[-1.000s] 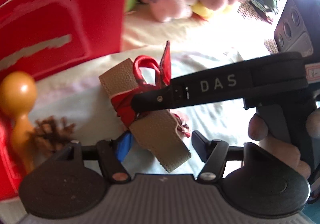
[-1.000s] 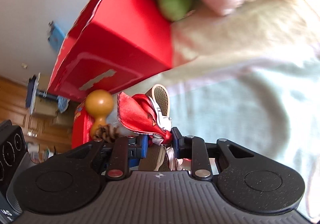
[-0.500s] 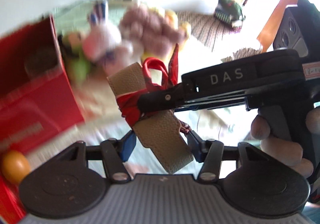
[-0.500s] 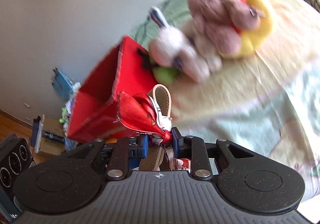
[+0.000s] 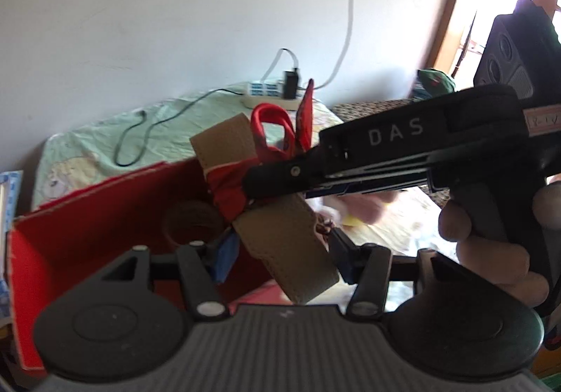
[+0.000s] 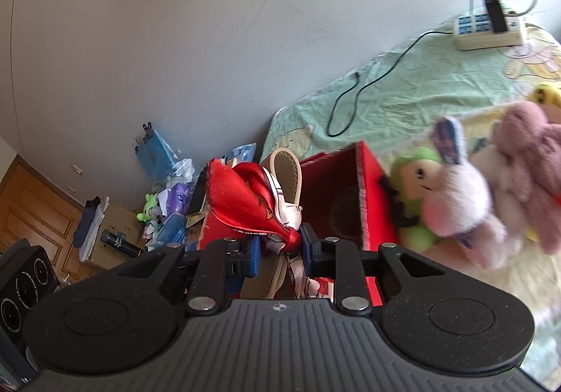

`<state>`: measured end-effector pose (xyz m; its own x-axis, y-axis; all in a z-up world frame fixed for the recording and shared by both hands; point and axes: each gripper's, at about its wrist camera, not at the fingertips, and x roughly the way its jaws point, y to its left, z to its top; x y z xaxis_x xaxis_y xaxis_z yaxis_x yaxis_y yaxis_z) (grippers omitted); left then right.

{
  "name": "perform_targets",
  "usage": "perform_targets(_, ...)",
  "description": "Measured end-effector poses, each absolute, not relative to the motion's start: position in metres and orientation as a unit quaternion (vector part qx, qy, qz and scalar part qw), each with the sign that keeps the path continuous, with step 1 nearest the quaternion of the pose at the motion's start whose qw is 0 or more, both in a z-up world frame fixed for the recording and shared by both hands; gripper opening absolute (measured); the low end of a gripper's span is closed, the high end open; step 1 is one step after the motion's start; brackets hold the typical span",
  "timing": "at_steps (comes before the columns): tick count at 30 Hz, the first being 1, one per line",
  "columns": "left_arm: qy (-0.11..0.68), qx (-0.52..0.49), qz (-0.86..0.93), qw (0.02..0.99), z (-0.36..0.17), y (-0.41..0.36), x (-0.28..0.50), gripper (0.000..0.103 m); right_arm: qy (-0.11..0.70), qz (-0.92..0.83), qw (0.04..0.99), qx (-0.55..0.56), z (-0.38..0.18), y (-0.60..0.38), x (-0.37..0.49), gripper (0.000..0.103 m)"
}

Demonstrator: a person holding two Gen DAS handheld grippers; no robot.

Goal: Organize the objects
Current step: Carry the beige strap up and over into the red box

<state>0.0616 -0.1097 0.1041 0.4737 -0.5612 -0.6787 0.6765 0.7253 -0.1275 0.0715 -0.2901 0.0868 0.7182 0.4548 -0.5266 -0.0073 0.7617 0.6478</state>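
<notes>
Pinching the red scarf [image 6: 252,202] tied round the tan strap [image 5: 280,237], my right claw [image 6: 280,248] held the bundle in the air above the open red box [image 5: 91,216] on the bed [image 6: 403,101]. My left claw [image 5: 277,248] stood open around the strap's lower end.

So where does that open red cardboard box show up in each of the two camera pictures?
Left wrist view: the open red cardboard box fills the lower left, behind the left gripper's fingers.
Right wrist view: the same box sits at centre, just beyond the right gripper and left of the plush toys.
Shared landmark: the white power strip on the green sheet by the wall.
</notes>
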Motion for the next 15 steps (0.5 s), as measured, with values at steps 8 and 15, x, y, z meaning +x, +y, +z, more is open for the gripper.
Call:
perform_targets(8, 0.431, 0.043, -0.321, 0.842, 0.067, -0.064, 0.131, 0.055, 0.409, 0.135, 0.856, 0.285, 0.054, -0.239, 0.141, 0.024)
perform_targets(15, 0.478, 0.053, -0.297, 0.825, 0.026, -0.058, 0.166, 0.06, 0.478, 0.099, 0.841, 0.234, 0.011, -0.215, 0.17, 0.024)
